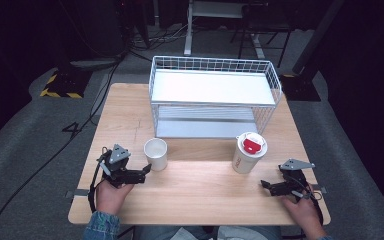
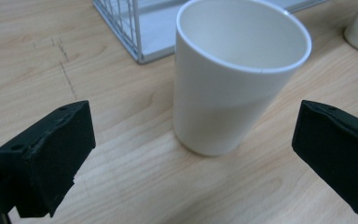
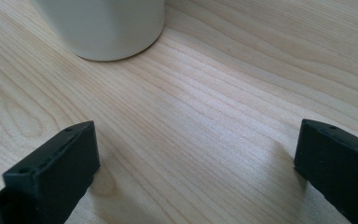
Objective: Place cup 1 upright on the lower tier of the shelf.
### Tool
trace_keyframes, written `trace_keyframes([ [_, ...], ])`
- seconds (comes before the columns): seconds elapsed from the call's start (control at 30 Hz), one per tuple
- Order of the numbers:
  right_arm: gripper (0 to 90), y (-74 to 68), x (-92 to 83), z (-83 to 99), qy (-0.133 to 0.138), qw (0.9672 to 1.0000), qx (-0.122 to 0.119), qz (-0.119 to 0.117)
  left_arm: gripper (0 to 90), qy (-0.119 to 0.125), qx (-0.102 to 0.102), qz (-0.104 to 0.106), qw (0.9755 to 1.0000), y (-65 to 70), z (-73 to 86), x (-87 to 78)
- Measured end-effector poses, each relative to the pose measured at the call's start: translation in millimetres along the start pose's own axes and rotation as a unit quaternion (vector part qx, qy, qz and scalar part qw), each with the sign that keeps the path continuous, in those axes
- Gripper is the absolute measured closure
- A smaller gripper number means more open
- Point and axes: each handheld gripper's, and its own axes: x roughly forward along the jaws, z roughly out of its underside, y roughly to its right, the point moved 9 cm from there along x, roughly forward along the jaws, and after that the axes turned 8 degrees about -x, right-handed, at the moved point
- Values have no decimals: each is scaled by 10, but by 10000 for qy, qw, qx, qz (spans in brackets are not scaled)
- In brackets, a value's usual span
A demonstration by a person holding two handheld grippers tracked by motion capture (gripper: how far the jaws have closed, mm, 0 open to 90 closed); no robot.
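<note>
The left tongs (image 1: 146, 171) stood spread at 9 o'clock of the empty white cup (image 1: 156, 153) on the surface (image 1: 205, 195), ready to grasp it. The right tongs (image 1: 264, 184) were also spread, near the lidded cup (image 1: 248, 152).

We count two cups (image 1: 156, 153) (image 1: 248, 152), one lidded, one wire rack (image 1: 215, 95), apparently two-tiered, and two grippers (image 1: 144, 172) (image 1: 266, 185).

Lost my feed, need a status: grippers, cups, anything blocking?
Left gripper open, white cup just ahead, untouched. Right gripper open, short of the lidded cup. Table bare between them; wire rack behind.
</note>
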Motion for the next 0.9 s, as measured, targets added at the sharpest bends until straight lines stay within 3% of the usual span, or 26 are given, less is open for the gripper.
trace_keyframes([
  [0.3,0,0,0,0,0,10000,-1,1,0,179,52,110,9998,65,-88,167],
  [0.7,0,0,0,0,0,10000,-1,2,0,343,212,431,9983,183,-125,361],
  [0.9,0,1,0,0,1,10000,0,9,0,504,89,632,9967,214,-137,437],
])
